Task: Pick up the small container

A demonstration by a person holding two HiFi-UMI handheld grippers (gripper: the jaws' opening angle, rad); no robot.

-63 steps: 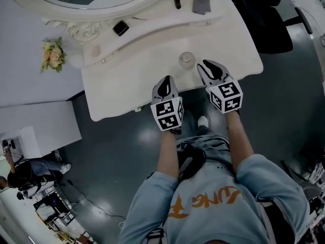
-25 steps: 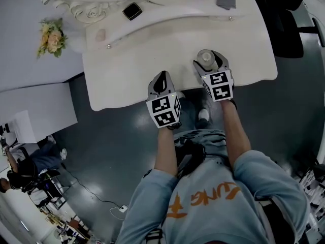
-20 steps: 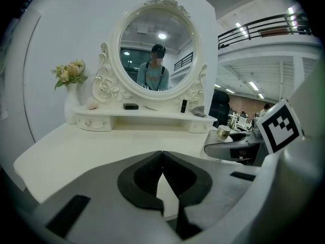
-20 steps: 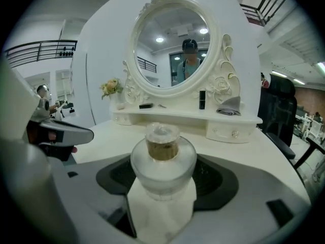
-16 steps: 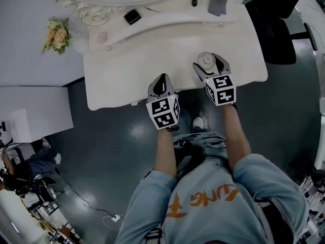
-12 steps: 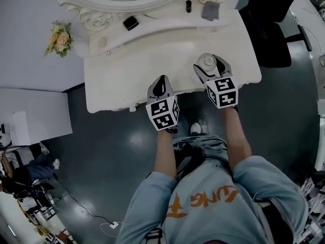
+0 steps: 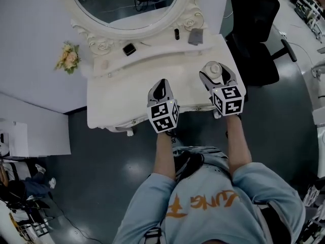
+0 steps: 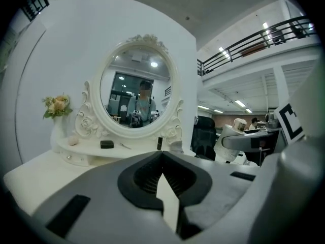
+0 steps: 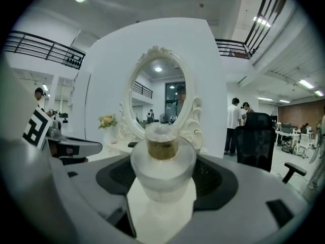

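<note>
Clearly the small container [image 9: 162,159] is clamped between the right gripper's [image 7: 217,77] jaws, over the right end of the white dressing table [image 7: 114,93]. The right gripper view shows its frosted round body, amber neck and clear cap; the head view shows only a pale round top. Left gripper [image 7: 161,89] hovers at the table's front edge, jaws together on nothing.

Office hall: swivel chair [image 7: 254,37], mezzanine railing [image 8: 254,38]
</note>
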